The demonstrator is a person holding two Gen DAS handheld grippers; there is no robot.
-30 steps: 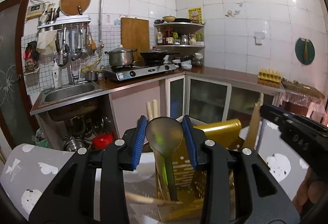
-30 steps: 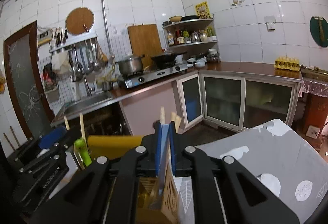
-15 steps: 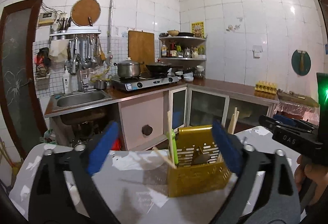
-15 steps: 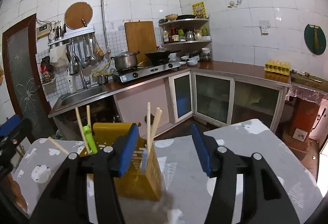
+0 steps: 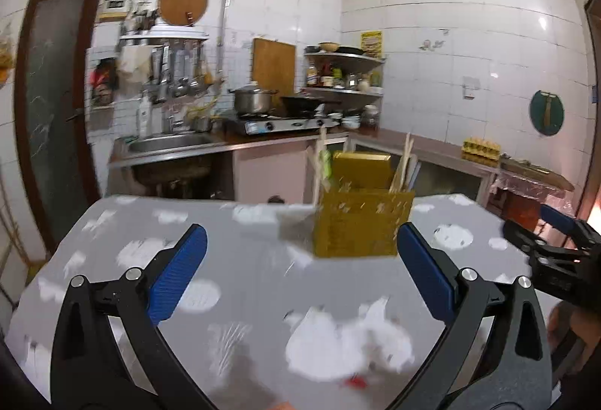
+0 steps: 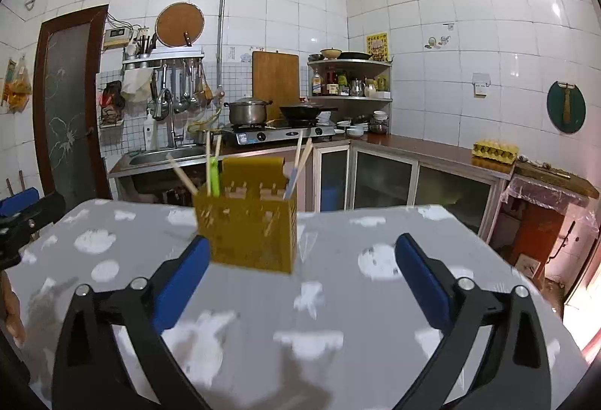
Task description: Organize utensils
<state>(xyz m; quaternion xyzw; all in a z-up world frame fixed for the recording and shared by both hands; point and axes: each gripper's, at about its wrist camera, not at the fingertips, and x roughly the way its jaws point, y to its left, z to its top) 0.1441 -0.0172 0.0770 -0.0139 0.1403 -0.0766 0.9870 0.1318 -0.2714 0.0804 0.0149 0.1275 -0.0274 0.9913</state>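
A yellow perforated utensil holder (image 5: 362, 222) stands on the grey patterned table (image 5: 240, 282); it also shows in the right wrist view (image 6: 248, 226). Chopsticks (image 6: 208, 162), a green-handled utensil (image 6: 214, 175) and a blue-handled one (image 6: 291, 181) stand in it. My left gripper (image 5: 300, 271) is open and empty, back from the holder. My right gripper (image 6: 300, 275) is open and empty, also short of the holder. The right gripper shows at the right edge of the left wrist view (image 5: 556, 252); the left one shows at the left edge of the right wrist view (image 6: 22, 218).
The table (image 6: 338, 297) carries a grey cloth with white prints. Behind it are a kitchen counter with a sink (image 6: 161, 156), a stove with a pot (image 6: 246, 111), a corner shelf (image 6: 349, 79) and an egg tray (image 6: 496, 149).
Both grippers opened, letting go of the utensils into the holder, and pulled back and away from it. The holder now sits farther off in both views.
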